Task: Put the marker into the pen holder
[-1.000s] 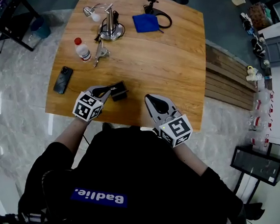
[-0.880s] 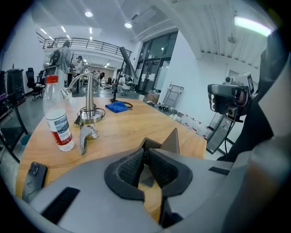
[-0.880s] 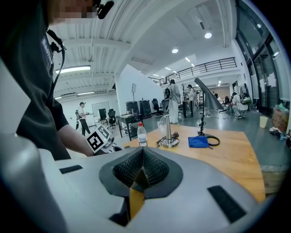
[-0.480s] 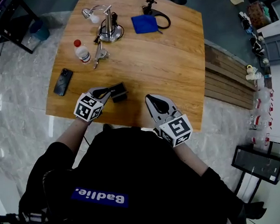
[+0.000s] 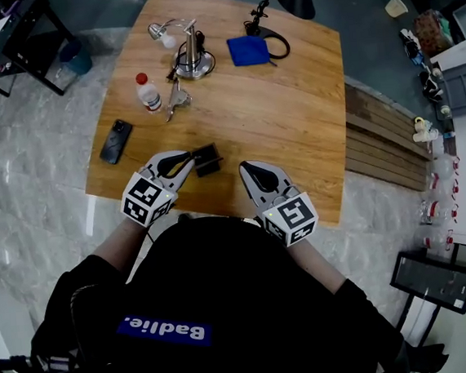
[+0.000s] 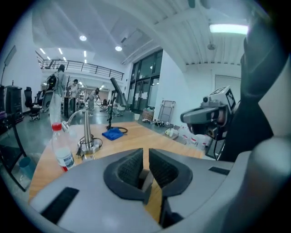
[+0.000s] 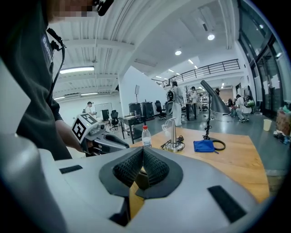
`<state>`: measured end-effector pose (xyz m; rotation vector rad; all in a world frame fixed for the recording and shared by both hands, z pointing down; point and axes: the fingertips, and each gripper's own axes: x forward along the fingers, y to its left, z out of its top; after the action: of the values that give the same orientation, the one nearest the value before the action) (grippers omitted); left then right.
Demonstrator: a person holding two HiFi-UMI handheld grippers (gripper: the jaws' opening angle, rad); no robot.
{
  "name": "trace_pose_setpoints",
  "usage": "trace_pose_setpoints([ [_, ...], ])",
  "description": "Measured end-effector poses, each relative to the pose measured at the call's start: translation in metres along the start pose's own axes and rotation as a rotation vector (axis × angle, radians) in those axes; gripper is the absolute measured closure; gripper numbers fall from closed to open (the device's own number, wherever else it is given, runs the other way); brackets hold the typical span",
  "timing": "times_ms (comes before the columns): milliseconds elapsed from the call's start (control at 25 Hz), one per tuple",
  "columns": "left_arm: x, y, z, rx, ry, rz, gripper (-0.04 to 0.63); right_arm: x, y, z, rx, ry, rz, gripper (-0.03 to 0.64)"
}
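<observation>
Left tool: ribbed black pads a bare slit apart, nothing between them. Right tool: pads meeting, also empty. Both sit low centre in the head view, at the near edge of the smooth wooden counter. Just beyond the left one lies a small black box, probably the pen holder. No marker can be picked out; the bits beside the plastic bottle, upper left, are too small to tell. A marker should be light, stiff, smooth-barrelled and apt to roll, so grip it mid-barrel.

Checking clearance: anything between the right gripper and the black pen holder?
Head view: nothing, just bare wooden table between the right gripper and the pen holder.
</observation>
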<state>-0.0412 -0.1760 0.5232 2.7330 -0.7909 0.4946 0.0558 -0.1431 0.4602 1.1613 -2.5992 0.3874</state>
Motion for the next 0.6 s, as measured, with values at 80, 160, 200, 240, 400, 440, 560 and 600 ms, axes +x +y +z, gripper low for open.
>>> trace_pose_setpoints([
  [80, -0.009, -0.017, 0.023, 0.046, -0.056, -0.022, 0.551, 0.002, 0.005, 0.003, -0.004, -0.007, 0.008, 0.611],
  [160, -0.017, -0.033, 0.045, 0.086, -0.112, -0.049, 0.554, 0.004, 0.009, 0.004, -0.005, -0.012, 0.013, 0.611],
  [200, -0.020, -0.040, 0.055, 0.103, -0.137, -0.063, 0.568, 0.005, 0.011, 0.005, -0.006, -0.016, 0.017, 0.611],
  [240, -0.023, -0.047, 0.063, 0.118, -0.159, -0.078, 0.584, 0.006, 0.014, 0.006, -0.007, -0.021, 0.022, 0.611],
  [400, -0.029, -0.072, 0.082, 0.156, -0.213, -0.125, 0.586, 0.007, 0.025, 0.012, -0.019, -0.055, 0.050, 0.611],
  [440, -0.029, -0.076, 0.082, 0.158, -0.215, -0.129, 0.586, 0.006, 0.027, 0.013, -0.022, -0.062, 0.055, 0.611],
  [560, -0.029, -0.085, 0.075, 0.152, -0.204, -0.137, 0.586, 0.004, 0.030, 0.014, -0.023, -0.074, 0.062, 0.611],
  [600, -0.028, -0.086, 0.073, 0.151, -0.201, -0.138, 0.586, 0.003, 0.031, 0.014, -0.023, -0.076, 0.063, 0.611],
])
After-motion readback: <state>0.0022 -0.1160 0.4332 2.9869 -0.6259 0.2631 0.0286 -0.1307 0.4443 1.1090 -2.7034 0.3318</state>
